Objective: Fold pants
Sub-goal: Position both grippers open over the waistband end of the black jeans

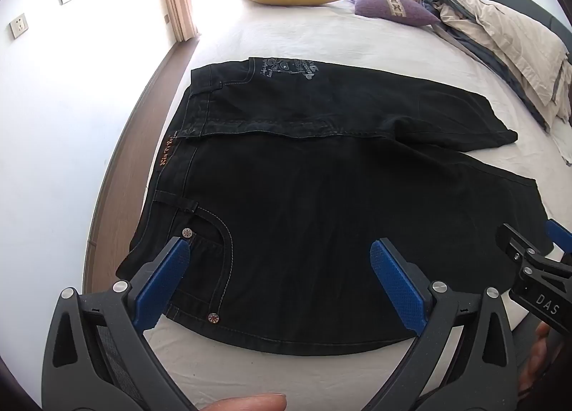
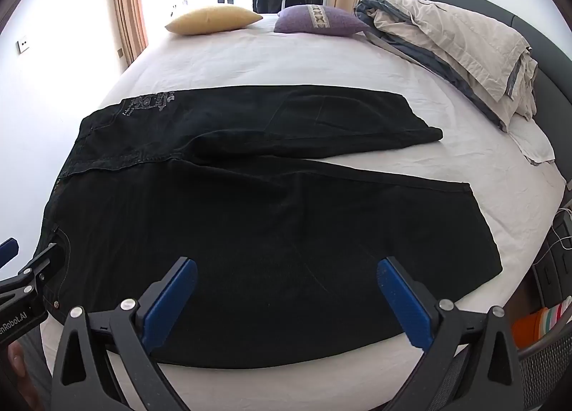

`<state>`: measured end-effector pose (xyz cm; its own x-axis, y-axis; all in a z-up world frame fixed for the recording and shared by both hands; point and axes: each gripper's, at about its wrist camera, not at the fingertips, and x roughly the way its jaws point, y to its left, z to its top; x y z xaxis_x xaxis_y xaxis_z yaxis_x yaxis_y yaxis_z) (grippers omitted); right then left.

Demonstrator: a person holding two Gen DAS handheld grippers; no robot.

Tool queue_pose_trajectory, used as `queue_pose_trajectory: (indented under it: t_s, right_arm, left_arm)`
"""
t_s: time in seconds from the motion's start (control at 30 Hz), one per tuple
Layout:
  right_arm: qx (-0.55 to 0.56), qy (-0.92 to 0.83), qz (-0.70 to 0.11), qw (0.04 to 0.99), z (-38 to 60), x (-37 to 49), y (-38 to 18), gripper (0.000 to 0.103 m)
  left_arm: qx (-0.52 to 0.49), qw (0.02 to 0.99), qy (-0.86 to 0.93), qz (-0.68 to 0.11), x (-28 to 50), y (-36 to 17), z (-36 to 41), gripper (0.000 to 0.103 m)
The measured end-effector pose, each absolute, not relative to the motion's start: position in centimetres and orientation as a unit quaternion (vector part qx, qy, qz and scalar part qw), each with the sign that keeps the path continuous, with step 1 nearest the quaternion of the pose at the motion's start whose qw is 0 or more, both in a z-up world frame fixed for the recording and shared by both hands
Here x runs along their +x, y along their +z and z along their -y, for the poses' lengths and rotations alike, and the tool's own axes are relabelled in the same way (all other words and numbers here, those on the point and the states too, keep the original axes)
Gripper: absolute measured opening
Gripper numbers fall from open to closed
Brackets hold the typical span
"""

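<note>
Black jeans (image 1: 304, 196) lie spread flat on the white bed sheet (image 1: 286, 39), waistband to the left, both legs running right. They also show in the right wrist view (image 2: 250, 225). My left gripper (image 1: 279, 264) is open, hovering over the near hip pocket by the front edge of the jeans. My right gripper (image 2: 286, 286) is open above the near leg, holding nothing. The right gripper also shows at the right edge of the left wrist view (image 1: 536, 268).
A yellow pillow (image 2: 211, 19) and a purple pillow (image 2: 318, 19) lie at the far end of the bed. A crumpled duvet (image 2: 454, 43) is heaped along the right side by the headboard. A wall and wooden floor strip (image 1: 118, 168) run along the left.
</note>
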<state>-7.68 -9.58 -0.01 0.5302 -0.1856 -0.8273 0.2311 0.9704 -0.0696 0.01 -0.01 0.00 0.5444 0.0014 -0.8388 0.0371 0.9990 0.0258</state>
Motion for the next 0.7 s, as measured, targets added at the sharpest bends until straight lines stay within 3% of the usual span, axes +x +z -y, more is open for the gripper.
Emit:
queue_pose_trajectory:
  t_s: [0.7]
  right_arm:
    - [0.024, -0.119, -0.472, 0.873, 9.38, -7.83, -0.33, 0.103]
  left_arm:
    - [0.019, 0.878, -0.01, -0.478, 0.01, -0.4, 0.11, 0.103]
